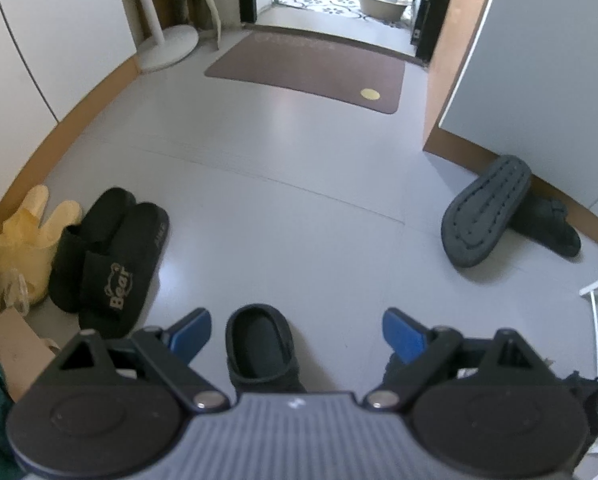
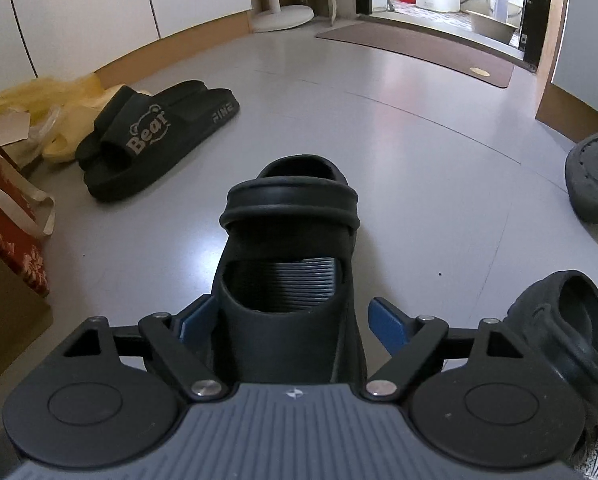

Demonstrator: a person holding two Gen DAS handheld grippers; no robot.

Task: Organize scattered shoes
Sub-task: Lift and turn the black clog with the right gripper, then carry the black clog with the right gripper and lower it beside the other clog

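While my right gripper (image 2: pixel 289 322) straddles a black clog (image 2: pixel 289 248), its blue pads stand apart — the left one against the shoe's side, the right one clear of it

My left gripper (image 1: pixel 297 334) hangs wide open over the grey floor (image 1: pixel 299 208), with what seems to be the same clog's heel between its fingers, untouched. Black Bear slippers (image 1: pixel 111 264) sit paired by the left wall, beside yellow slippers (image 1: pixel 27 232) — grey slippers (image 1: pixel 499 212) lie tumbled against the right wall, one sole-up
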